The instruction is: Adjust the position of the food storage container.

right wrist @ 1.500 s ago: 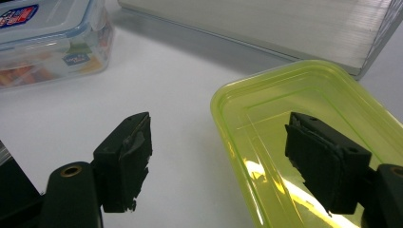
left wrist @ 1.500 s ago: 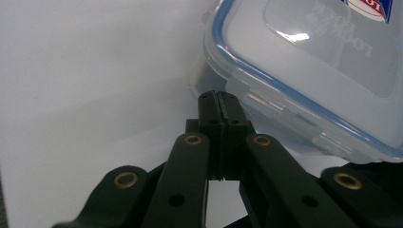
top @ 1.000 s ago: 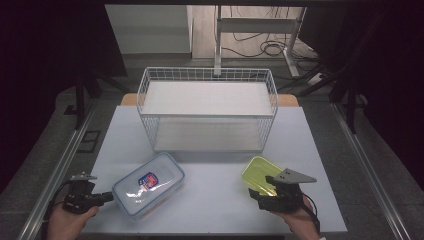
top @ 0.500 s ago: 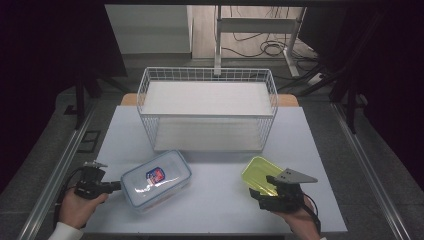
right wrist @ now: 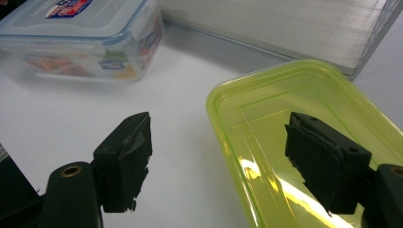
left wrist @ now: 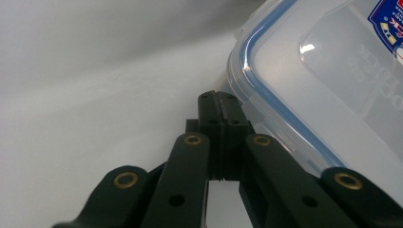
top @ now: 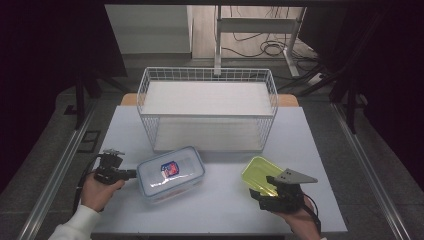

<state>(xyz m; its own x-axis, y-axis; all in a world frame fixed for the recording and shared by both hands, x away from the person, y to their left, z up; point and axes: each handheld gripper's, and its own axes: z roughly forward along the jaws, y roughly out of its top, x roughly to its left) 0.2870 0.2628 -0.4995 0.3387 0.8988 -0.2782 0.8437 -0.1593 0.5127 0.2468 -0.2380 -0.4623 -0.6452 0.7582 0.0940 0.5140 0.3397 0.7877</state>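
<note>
Both fingers of the left gripper, pressed together and holding nothing, touch the clear box on its end away from the yellow tray, its long axis ahead.

Bright tabletop, dark surroundings, blurred close-ups, lid glare

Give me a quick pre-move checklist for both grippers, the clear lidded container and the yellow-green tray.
1. Left gripper jaws shut: ok.
2. Its tips against the side of the clear plastic container with the blue-sealed lid: ok.
3. Container lid seated: ok.
4. Right gripper jaws open: ok.
5. Near rim of the yellow-green translucent plastic tray between those jaws: ok; pads touching it: cannot tell.
6. White wire basket free of items: ok.
</note>
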